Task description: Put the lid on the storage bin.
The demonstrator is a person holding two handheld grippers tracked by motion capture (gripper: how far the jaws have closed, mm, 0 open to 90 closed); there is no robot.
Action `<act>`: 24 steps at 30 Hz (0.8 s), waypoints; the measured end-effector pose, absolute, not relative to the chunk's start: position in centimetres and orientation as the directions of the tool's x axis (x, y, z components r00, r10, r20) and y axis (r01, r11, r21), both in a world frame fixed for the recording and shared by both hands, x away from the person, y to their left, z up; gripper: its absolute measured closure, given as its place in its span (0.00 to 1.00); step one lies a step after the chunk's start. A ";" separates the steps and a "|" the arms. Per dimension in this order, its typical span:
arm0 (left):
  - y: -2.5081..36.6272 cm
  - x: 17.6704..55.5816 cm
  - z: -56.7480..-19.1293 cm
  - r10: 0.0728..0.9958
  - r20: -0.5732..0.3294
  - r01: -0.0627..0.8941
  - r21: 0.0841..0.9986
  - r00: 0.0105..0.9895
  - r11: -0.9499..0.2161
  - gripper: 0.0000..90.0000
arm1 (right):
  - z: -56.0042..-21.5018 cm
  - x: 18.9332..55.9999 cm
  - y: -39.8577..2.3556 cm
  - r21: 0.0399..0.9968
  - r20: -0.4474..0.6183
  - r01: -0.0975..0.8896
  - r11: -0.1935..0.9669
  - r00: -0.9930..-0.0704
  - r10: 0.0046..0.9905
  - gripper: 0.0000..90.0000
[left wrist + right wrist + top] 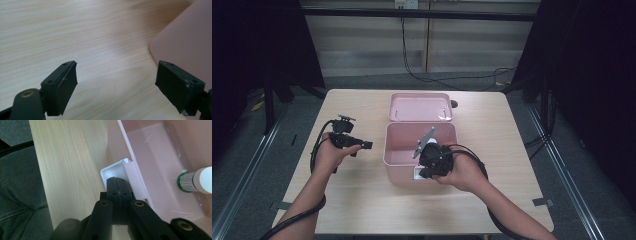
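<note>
While I watched from the high view, the right gripper (419, 172) was clenched on the white latch (113, 171) at the near wall of the pink box (394, 150), its jaws pressed flat together with the latch tab pinched at their tips, as its own view showed. Just ahead of that gripper the box stood open on the counter (362, 200), and beyond the box its lid (419, 106) lay flat, touching the far rim. Inside, ahead and to the right of the jaws, a white bottle (197, 181) with a green-banded label lay on its side. I judged the box to be light, thin, stiff plastic, smooth enough to skid on the wood, so the latch or a rim wall seemed the safest hold. The right hand (464, 172) reached in level from the box's near side. The left gripper (364, 145) was released, jaws wide apart with nothing between them, pointing toward the box's side wall just beyond its tips, over bare counter.
</note>
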State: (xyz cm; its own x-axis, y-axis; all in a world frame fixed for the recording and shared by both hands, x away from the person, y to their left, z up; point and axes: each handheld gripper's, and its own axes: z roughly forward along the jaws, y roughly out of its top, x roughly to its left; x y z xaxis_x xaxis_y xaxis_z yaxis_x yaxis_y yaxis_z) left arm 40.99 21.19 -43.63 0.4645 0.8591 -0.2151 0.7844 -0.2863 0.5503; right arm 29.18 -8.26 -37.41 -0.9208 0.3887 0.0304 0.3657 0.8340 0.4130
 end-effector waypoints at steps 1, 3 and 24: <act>21.1 41.3 -43.4 0.859 -0.219 0.791 0.541 0.462 -0.287 0.19 | -37.4 29.2 -8.3 0.413 0.031 0.366 0.834 -0.921 0.389 1.00; 21.0 41.7 -43.0 0.862 -0.214 0.792 0.539 0.459 -0.288 0.20 | -37.4 29.2 -8.3 0.411 0.035 0.367 0.834 -0.921 0.389 1.00; 19.3 45.7 -38.7 0.874 -0.233 0.804 0.540 0.427 -0.249 0.23 | -37.5 29.3 -8.5 0.421 0.043 0.365 0.830 -0.922 0.384 1.00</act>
